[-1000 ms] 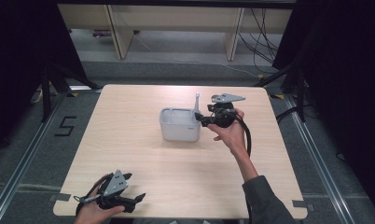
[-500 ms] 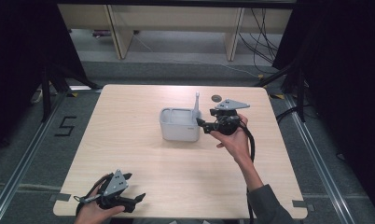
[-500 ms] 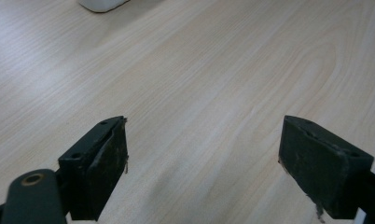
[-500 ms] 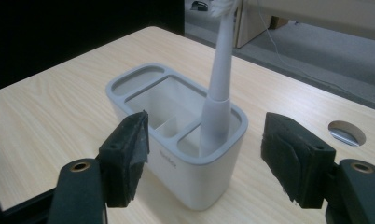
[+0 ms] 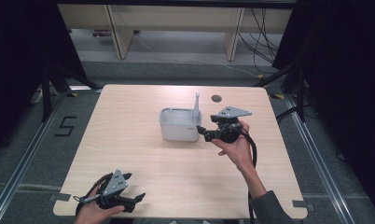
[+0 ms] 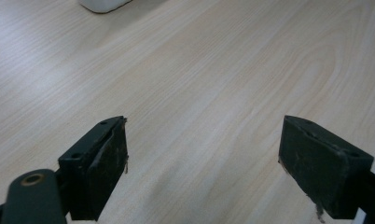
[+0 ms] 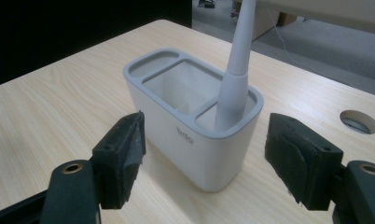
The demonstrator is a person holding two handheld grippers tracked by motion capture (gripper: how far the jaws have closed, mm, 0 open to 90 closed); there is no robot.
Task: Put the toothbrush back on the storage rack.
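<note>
Pale holder on light wood
The holder (image 7: pixel 195 140) and its utensil (image 7: pixel 234 79) were light grey; the table (image 5: pixel 129 140) showed pale wood grain.
</note>
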